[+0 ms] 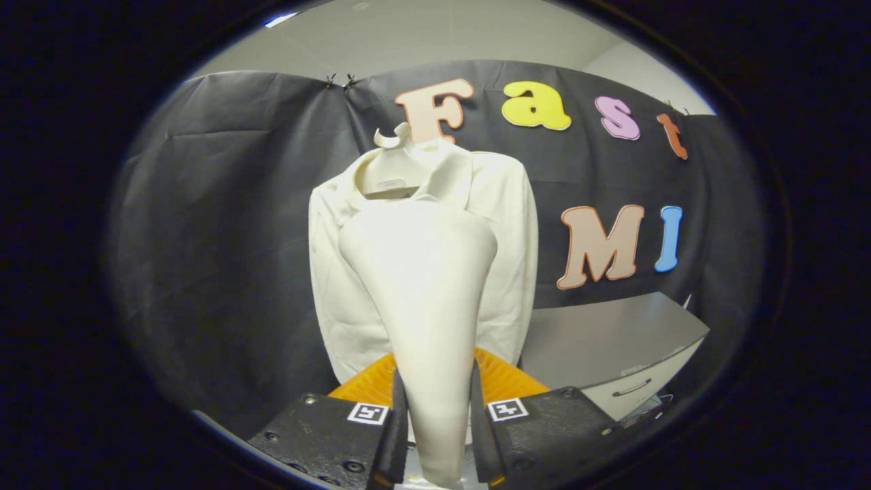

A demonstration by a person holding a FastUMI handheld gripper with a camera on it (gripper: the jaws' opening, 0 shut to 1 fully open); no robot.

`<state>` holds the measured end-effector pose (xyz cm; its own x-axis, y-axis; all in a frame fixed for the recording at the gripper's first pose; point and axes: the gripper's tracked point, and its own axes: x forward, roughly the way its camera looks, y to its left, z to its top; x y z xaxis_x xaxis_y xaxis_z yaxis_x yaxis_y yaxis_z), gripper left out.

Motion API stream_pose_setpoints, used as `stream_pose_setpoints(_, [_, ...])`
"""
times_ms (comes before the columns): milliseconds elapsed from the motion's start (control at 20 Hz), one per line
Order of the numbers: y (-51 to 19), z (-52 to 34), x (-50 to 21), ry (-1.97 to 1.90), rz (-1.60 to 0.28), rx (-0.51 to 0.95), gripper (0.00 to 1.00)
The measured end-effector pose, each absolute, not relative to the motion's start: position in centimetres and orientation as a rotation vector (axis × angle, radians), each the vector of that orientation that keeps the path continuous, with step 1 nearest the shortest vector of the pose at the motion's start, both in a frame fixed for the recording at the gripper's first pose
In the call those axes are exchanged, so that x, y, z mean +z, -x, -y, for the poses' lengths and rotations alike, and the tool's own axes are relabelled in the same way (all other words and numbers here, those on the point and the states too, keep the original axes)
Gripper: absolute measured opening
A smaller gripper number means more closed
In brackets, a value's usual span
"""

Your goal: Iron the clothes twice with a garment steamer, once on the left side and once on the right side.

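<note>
One garment steamer [425, 320] noted, cream-coloured, handle clamped between both fingers of the gripper [437, 435], broad head rising ahead of them. Landmark taken as that steamer. Left of steamer: plain black booth cloth [224, 224], creased, nothing hung on it. Directly behind steamer: cream jacket [503, 231] on a pale hanger [391, 160], hook showing above the collar; front panels visible on either side of the steamer head, head overlapping the middle of the chest; contact between head and fabric cannot be confirmed. Below and just behind steamer handle: orange ribbed part [503, 378], fanning out to both sides of the fingers. Fingers pressed against left and right flanks of the handle, no gap seen. Right of steamer, lower down: grey cabinet [612, 347] with flat top and a drawer handle [631, 388] on its front, well apart from the jacket hem.
</note>
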<state>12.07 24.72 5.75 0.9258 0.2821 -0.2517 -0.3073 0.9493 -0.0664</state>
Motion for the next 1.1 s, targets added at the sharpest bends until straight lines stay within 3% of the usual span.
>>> stream_pose_setpoints(550, [-14.4,-35.3,8.7,0.056,-0.142,0.207,0.38])
stream_pose_setpoints(1100, [-22.0,-44.1,8.2,0.05,-0.092,0.137,0.38])
